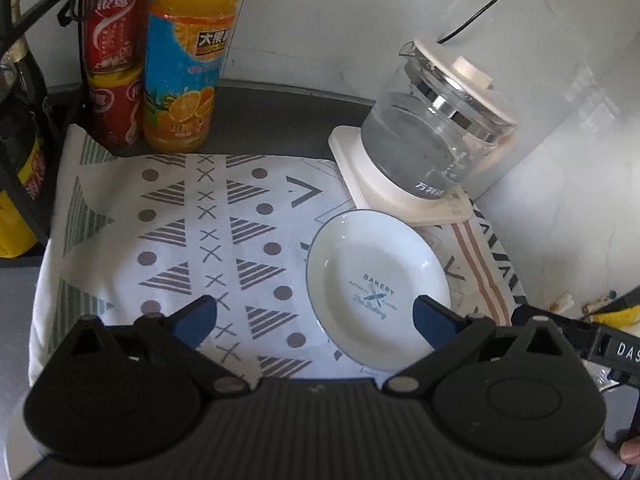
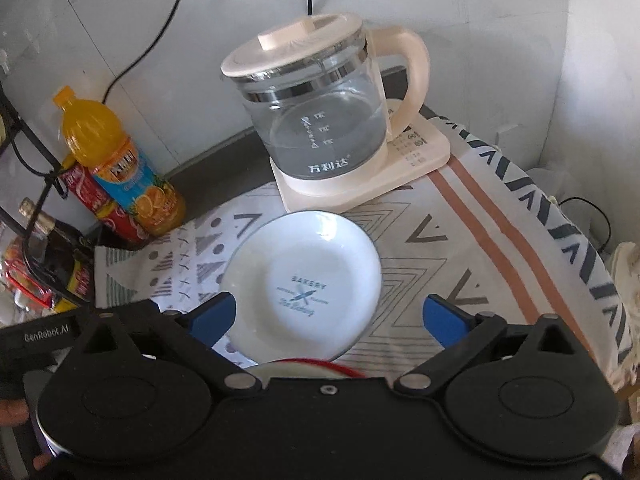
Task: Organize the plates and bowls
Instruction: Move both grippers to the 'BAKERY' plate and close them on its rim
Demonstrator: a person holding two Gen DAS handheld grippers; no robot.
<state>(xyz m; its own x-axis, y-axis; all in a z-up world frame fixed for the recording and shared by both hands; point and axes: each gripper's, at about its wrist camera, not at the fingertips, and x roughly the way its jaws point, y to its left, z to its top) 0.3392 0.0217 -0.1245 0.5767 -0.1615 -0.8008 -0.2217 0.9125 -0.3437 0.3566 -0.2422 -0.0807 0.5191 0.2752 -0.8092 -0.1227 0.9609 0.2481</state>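
Note:
A white plate (image 1: 376, 284) with a thin blue rim and a "BAKERY" print lies on the patterned cloth (image 1: 180, 240), just in front of the kettle base. It also shows in the right wrist view (image 2: 304, 280). My left gripper (image 1: 316, 320) is open and empty, its right finger over the plate's near edge. My right gripper (image 2: 332, 316) is open and empty above the plate's near side. A second dish with a red rim (image 2: 320, 368) peeks out under the right gripper body, mostly hidden.
A glass kettle (image 2: 320, 120) stands on its cream base (image 2: 360, 184) at the back. An orange juice bottle (image 1: 184, 60) and stacked red cans (image 1: 112, 64) stand at the back left beside a black wire rack (image 2: 36, 216). White walls close behind and to the right.

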